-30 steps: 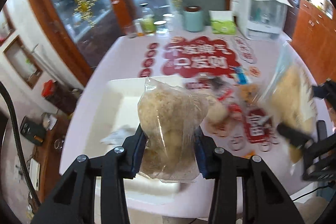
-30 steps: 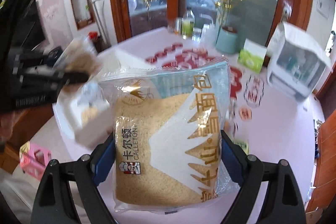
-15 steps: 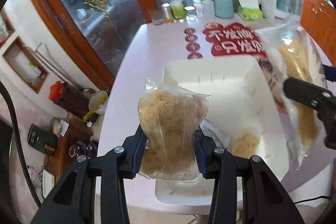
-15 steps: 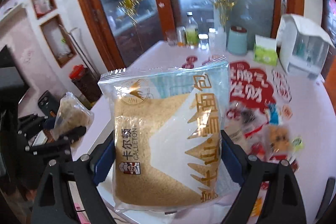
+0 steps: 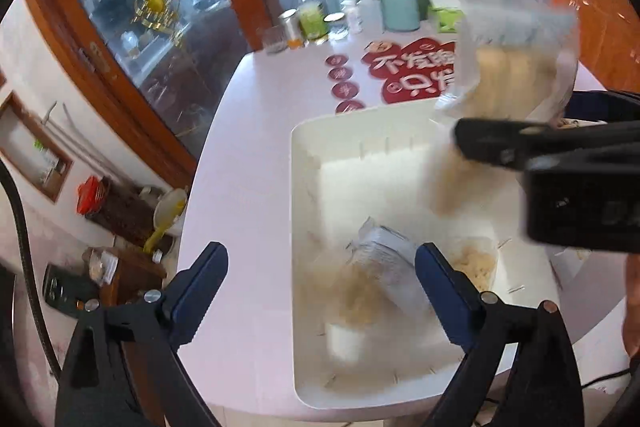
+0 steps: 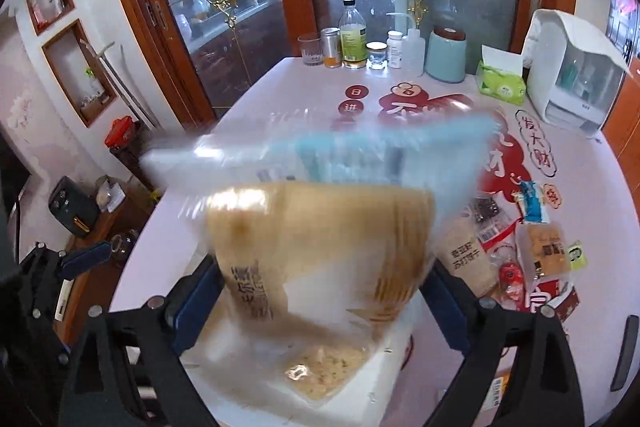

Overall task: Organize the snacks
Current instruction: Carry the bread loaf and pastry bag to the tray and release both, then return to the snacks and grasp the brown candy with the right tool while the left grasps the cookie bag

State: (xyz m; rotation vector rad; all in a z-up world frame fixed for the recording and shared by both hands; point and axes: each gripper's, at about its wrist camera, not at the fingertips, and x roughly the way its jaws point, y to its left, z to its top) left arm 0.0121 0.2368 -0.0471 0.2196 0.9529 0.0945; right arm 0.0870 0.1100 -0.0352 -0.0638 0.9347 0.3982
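So both grippers were parked right over the white bin (image 5: 304, 187) at the near edge of the table (image 5: 248, 115), each pointing steeply down into it. The left gripper (image 5: 322, 277) had its jaws opening, already wide, and nothing was pinched between them: the clear crumbly snack bag (image 5: 372, 279) was blurred just beyond and below the fingertips, looking like it was dropping into the near end of the bin, next to another crumbly pack (image 5: 476, 261) already lying there on the right.

The right gripper (image 6: 320, 291) was over the same bin from the right side, jaws opening too. The big bread bag (image 6: 320, 227) sat between its pads, smeared with motion and tipped forward, long axis roughly upright with the sealed blue edge at the top. Whether the pads still pressed on it I honestly couldn't tell; my guess was it was slipping out. Straight below it was the bin floor, so the drop line looked fine, just a bit crowded.

Further out on the right, the unsorted snack packs (image 6: 532, 247) lay well apart from the bin, nearer the right hand. At the far end stood the bottles and jars (image 6: 352, 39).
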